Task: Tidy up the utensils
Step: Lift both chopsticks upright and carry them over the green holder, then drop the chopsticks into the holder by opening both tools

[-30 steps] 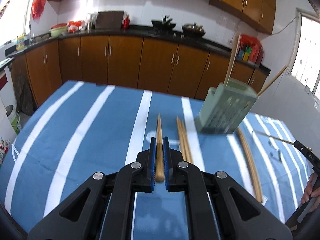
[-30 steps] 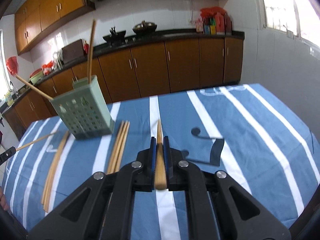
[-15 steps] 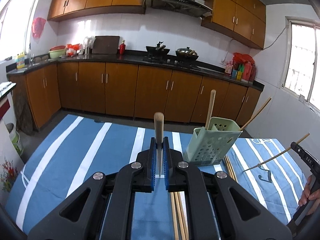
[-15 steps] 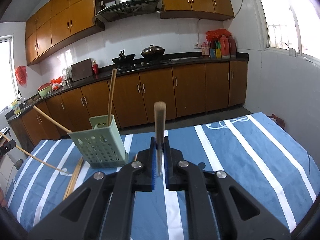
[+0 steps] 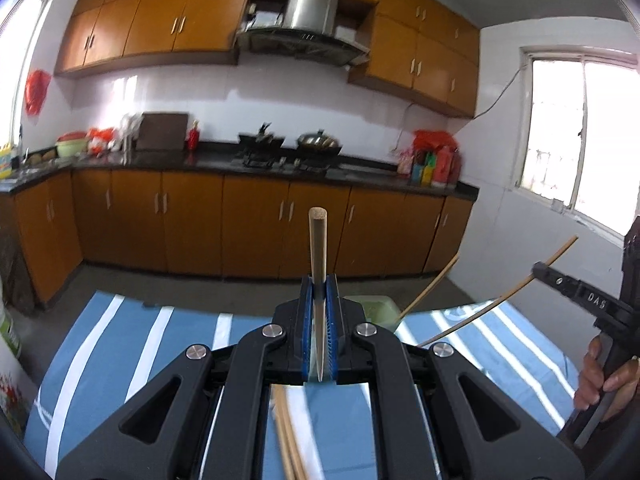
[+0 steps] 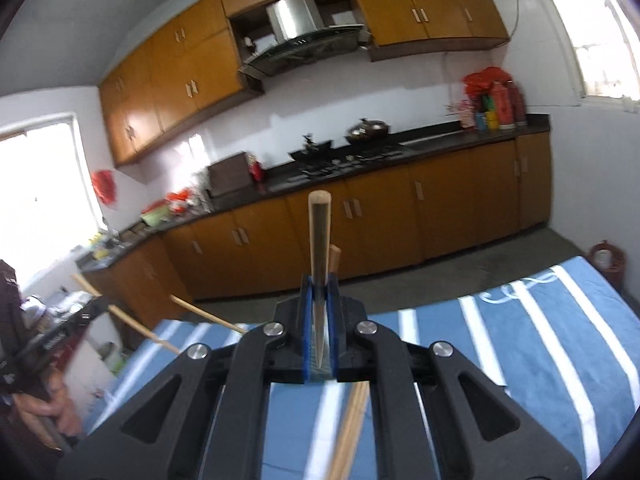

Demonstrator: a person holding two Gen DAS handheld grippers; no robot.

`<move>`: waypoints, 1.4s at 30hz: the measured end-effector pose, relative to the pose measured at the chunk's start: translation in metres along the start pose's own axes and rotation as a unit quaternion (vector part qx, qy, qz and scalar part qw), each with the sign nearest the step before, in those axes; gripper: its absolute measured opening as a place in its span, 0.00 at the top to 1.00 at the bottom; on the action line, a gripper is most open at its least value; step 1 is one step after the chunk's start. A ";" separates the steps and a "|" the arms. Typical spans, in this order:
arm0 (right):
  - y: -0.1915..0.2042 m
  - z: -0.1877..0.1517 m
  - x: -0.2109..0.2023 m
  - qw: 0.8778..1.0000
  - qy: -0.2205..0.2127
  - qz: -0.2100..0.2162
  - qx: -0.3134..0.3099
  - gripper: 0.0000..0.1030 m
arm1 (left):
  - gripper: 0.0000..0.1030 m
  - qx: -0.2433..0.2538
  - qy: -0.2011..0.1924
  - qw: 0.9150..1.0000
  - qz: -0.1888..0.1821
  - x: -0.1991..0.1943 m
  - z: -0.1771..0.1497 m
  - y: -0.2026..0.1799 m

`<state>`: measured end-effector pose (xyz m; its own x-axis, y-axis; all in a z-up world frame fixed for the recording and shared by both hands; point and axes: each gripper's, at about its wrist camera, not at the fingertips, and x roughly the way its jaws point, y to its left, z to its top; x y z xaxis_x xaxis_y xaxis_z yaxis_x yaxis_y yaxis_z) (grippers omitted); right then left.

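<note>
My left gripper [image 5: 319,320] is shut on a wooden chopstick [image 5: 318,248], held well above the table with its thick end pointing away. Just behind the fingers peeks the pale green utensil holder [image 5: 378,308], with a stick [image 5: 434,286] leaning out of it. My right gripper [image 6: 319,320] is shut on a second chopstick [image 6: 319,236]. Each gripper shows in the other's view: the right gripper [image 5: 538,272] with its chopstick [image 5: 492,310], the blurred left gripper [image 6: 94,306] with its chopstick [image 6: 132,322]. In the right wrist view the holder is hidden.
Loose chopsticks [image 5: 290,440] lie on the blue, white-striped tablecloth [image 5: 120,360] below the left gripper; in the right wrist view they are the chopsticks [image 6: 352,420] under the fingers. A hand [image 5: 600,376] grips the right tool. Kitchen cabinets [image 5: 240,220] stand beyond the table.
Both grippers have risen off the table with their chopsticks, tipping from looking down at the cloth to looking at the cabinets. The green holder has sunk behind the fingers.
</note>
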<state>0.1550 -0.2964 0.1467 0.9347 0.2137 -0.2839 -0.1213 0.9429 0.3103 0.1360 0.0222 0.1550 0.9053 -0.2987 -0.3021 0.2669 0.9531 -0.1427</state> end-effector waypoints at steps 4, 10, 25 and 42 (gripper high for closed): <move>0.013 0.015 0.008 1.000 -0.021 0.002 -0.003 0.92 | 0.93 -0.004 -0.024 1.000 -0.003 0.010 0.017 -0.014; 0.027 0.025 0.039 0.999 -0.035 -0.016 -0.019 0.92 | 0.93 -0.026 -0.039 0.999 0.018 0.046 0.027 -0.020; 0.018 -0.007 0.114 0.998 0.050 -0.036 -0.027 0.90 | 0.93 -0.027 0.020 0.999 0.038 0.104 -0.005 -0.020; 0.016 -0.009 0.056 0.998 0.005 -0.053 -0.036 0.74 | 0.92 -0.040 0.000 0.998 0.045 0.061 0.006 -0.013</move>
<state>0.2029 -0.2668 0.1278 0.9405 0.1129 -0.3206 -0.0447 0.9761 0.2128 0.1895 -0.0080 0.1438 0.9242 -0.2126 -0.3173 0.1576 0.9690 -0.1902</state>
